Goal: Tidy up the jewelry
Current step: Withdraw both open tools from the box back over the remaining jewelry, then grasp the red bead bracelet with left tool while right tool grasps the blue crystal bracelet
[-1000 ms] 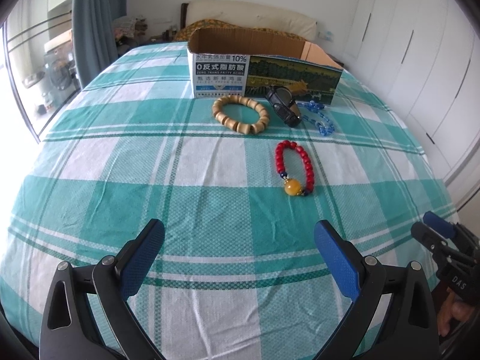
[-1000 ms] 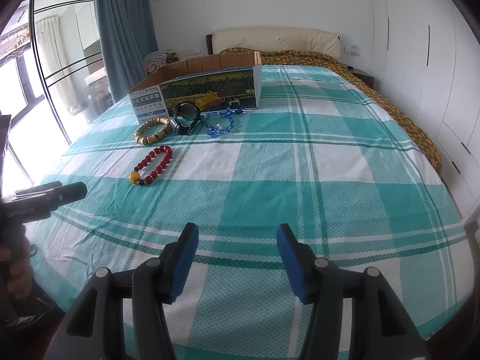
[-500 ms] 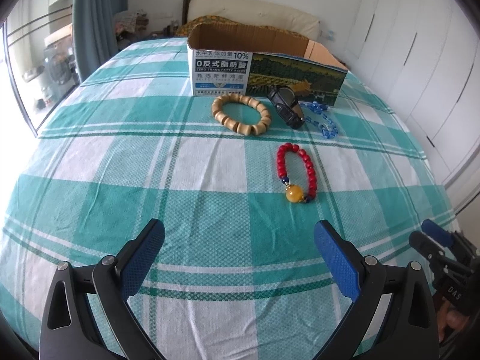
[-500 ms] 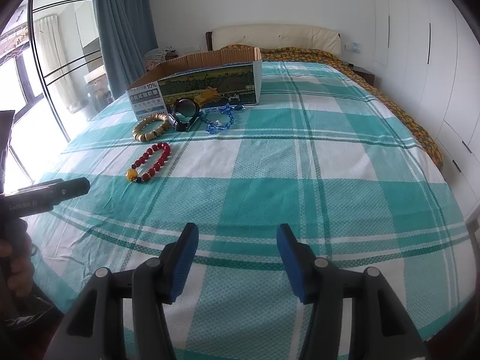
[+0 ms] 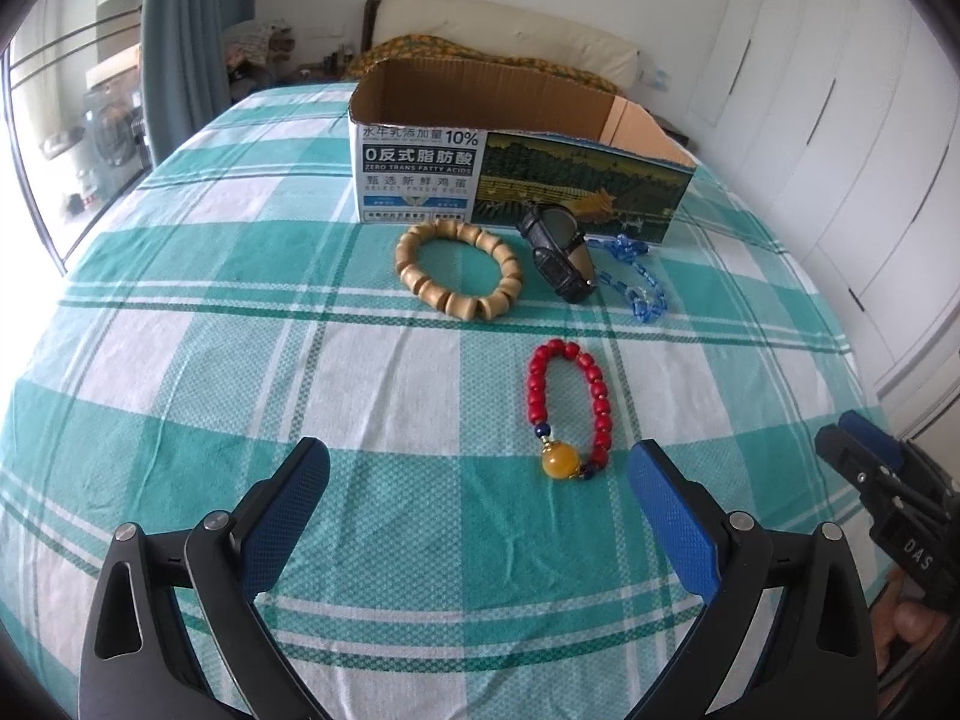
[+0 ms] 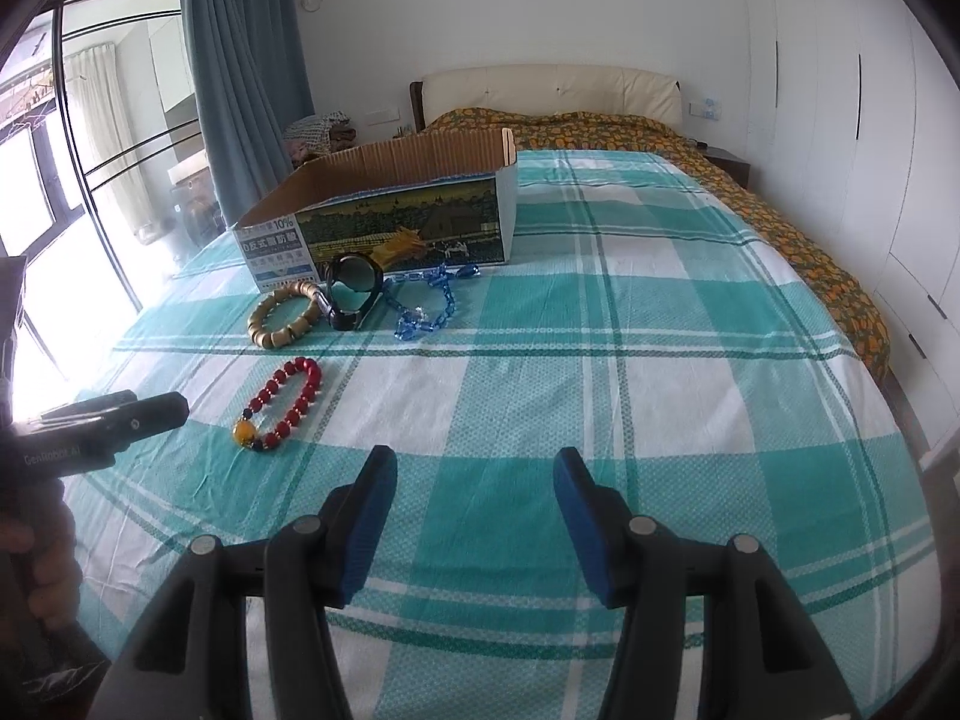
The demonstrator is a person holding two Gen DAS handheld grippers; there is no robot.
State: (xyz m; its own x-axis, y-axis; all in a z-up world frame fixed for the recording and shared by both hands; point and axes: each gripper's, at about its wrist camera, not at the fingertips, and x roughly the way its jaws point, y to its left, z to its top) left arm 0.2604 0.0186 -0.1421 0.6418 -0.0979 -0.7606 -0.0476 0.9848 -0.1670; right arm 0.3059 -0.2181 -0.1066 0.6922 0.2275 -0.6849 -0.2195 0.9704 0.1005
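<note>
A red bead bracelet [image 5: 570, 405] with an amber bead lies on the checked bedspread, just ahead of my open, empty left gripper [image 5: 479, 468]. Beyond it lie a wooden bead bracelet [image 5: 458, 267], a black watch [image 5: 558, 252] and a blue chain [image 5: 636, 276], in front of an open cardboard box [image 5: 510, 162]. My right gripper [image 6: 474, 480] is open and empty, to the right of the red bracelet [image 6: 282, 399]. The wooden bracelet [image 6: 282, 315], watch [image 6: 351, 291], blue chain [image 6: 429, 300] and box [image 6: 390, 204] show there too.
The green and white checked bedspread [image 6: 660, 390] covers a wide bed. A headboard and patterned blanket [image 6: 600, 120] lie at the far end. A window and curtain [image 6: 240, 60] are at left, white wardrobes [image 5: 840, 120] at right.
Both grippers have moved forward over the bed toward the jewelry. The red bracelet sits closer to the left gripper. Both stay open.
</note>
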